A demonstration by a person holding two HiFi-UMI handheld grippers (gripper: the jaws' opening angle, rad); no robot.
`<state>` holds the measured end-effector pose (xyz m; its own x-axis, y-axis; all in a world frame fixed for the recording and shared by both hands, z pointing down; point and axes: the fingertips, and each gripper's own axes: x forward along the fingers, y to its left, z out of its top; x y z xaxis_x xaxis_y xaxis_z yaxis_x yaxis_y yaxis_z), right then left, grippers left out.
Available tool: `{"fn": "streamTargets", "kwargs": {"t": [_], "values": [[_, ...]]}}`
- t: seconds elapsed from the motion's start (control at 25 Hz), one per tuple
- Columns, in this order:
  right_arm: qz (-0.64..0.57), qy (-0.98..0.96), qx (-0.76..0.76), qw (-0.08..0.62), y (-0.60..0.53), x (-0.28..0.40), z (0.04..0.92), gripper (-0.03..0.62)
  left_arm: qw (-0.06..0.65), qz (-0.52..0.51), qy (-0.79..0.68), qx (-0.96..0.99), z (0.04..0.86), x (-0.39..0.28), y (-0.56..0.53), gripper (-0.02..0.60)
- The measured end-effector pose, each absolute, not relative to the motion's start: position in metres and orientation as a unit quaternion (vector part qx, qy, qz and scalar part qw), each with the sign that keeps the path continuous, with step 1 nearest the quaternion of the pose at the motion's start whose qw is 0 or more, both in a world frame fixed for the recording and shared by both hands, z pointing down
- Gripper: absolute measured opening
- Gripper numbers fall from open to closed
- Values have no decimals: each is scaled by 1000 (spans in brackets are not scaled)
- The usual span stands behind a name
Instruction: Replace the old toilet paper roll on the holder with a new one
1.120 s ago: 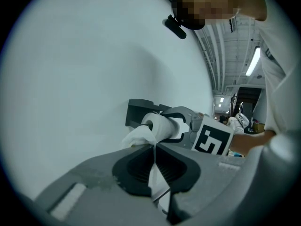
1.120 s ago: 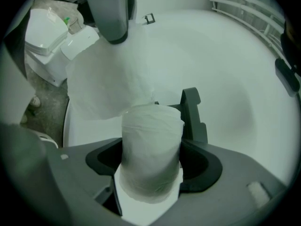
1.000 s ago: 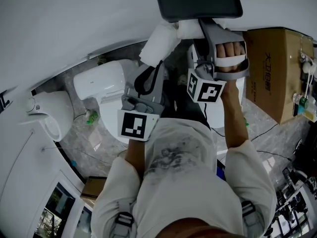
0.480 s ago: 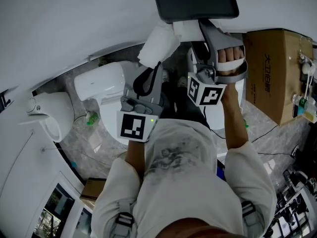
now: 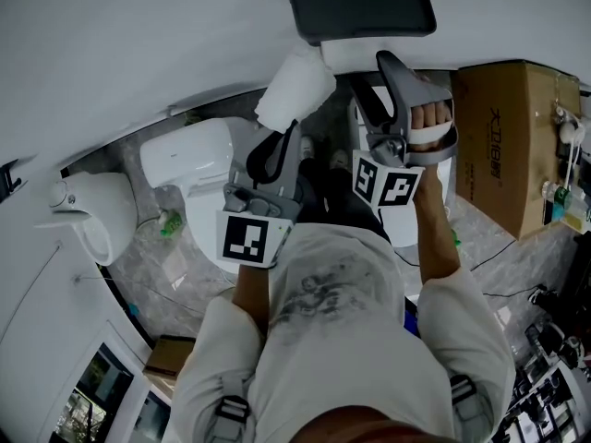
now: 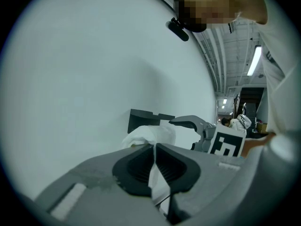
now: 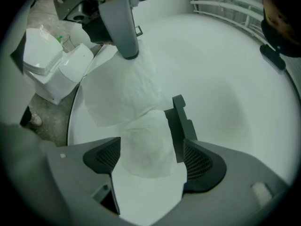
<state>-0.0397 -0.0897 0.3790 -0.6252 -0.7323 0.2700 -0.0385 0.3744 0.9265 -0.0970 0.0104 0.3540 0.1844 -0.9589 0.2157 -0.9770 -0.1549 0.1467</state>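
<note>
1. Your left tool is pressed together on a thin bit of the paper. The sheet runs down between its pads.
2. The rest of the paper is a soft, crumpled bunch just past that tool's tips.
3. Your right tool is spread wide. Its jaws have just been opening more.
4. A lump of the paper sits between the right tool's pads, but they do not squeeze it.
5. The dark holder is on the wall, just ahead of the right tool's right pad and right beside the paper.
6. From the right tool, you see the left tool reach in from up and to the left, pinching the far end of the paper.
7. The toilet is on the floor, below and left of the left tool.
8. A box stands to the right of the right tool.
</note>
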Motion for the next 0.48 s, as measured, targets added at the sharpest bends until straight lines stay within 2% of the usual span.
{"fn": "streamTargets", "kwargs": {"t": [0.16, 0.32, 0.48], "values": [[-476, -770, 265, 332, -80, -31, 372, 396, 119, 34, -641, 758, 345, -96, 14, 17], [-435, -807, 292, 273, -66, -25, 349, 223, 112, 35, -645, 755, 338, -96, 18, 17], [-398, -833, 306, 232, -56, -22, 330, 107, 103, 35, -649, 753, 330, -95, 21, 17]]}}
